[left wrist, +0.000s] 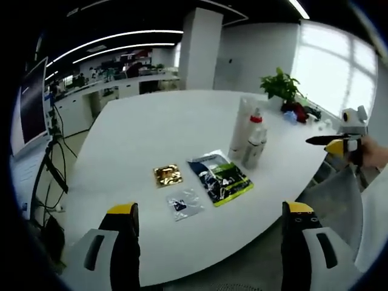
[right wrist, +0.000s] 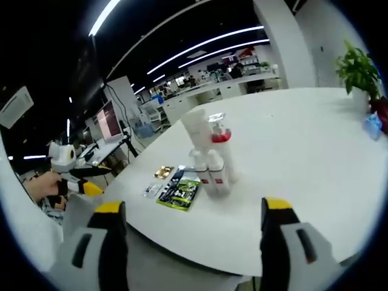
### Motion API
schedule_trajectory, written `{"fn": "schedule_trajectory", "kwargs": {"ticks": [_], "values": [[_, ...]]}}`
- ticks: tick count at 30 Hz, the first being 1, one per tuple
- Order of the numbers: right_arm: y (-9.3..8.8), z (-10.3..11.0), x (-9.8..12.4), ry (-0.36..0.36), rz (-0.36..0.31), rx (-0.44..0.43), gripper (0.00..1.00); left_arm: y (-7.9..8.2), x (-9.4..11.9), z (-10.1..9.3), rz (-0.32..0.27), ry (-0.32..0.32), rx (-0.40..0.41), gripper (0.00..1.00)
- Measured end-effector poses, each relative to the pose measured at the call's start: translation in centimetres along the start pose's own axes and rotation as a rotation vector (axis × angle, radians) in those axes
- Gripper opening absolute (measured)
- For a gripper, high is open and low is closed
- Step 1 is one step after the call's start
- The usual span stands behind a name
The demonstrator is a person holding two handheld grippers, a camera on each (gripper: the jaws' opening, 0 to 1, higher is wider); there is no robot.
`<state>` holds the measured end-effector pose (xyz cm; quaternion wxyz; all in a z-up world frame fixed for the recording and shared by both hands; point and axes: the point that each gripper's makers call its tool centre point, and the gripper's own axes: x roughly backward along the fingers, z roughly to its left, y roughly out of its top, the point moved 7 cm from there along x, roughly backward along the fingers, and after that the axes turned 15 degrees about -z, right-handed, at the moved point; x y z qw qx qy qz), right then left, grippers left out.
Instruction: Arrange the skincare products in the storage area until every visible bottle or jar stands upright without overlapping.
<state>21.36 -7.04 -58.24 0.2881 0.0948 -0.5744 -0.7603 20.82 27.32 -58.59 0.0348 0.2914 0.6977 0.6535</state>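
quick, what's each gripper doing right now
left gripper: open, holding nothing
right gripper: open, holding nothing

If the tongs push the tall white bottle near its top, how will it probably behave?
The tall white bottle looks slim and high for its base, so a push near its top would probably tip it. It stands close against the smaller bottles, so they may fall too. Its surface looks smooth, so perhaps slippery.

sachet (left wrist: 183, 204) print perhaps unreadable, bottles (left wrist: 250, 138) overlapping
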Motion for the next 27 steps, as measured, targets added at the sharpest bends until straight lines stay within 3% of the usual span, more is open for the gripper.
{"fn": "schedule_trajectory", "kwargs": {"ticks": [27], "values": [[-0.13, 0.18, 0.45, -0.007, -0.002, -0.003, 0.92, 0.25, -0.15, -0.06, 0.005, -0.014, -0.006, 0.96]]}}
